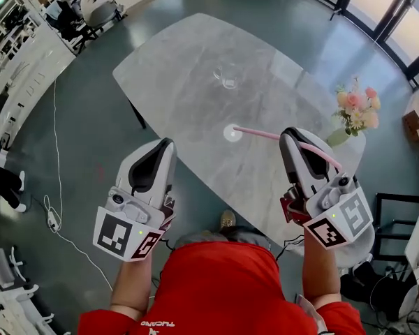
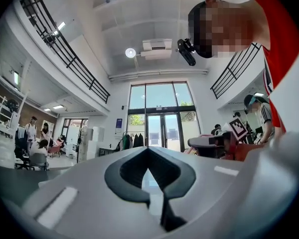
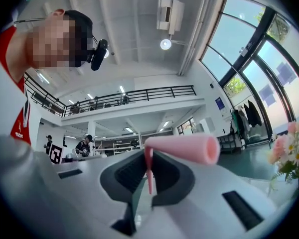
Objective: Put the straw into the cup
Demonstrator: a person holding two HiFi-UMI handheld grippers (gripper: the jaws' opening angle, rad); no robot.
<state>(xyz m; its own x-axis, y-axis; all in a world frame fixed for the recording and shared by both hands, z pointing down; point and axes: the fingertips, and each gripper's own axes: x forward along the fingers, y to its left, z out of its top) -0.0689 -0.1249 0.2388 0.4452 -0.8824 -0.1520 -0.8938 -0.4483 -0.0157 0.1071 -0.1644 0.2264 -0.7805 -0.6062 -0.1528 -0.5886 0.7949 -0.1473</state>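
A clear glass cup (image 1: 228, 77) stands at the far middle of the marble table (image 1: 188, 68). My right gripper (image 1: 288, 135) is shut on a pink straw (image 1: 262, 133) over the table's near right edge. The straw runs back over that gripper's top, and its front end sticks out to the left over the table. In the right gripper view the straw (image 3: 184, 149) lies across the jaw tips, and a thin part of it hangs down between the pads of the right gripper (image 3: 148, 159). My left gripper (image 1: 165, 145) is near the table's near left edge. Its jaws are together with nothing held (image 2: 148, 153).
A vase of pink flowers (image 1: 356, 110) stands at the table's right edge, close to my right gripper. A bright round white patch (image 1: 232, 132) lies on the tabletop under the straw's front end. A cable (image 1: 56, 187) trails over the floor on the left.
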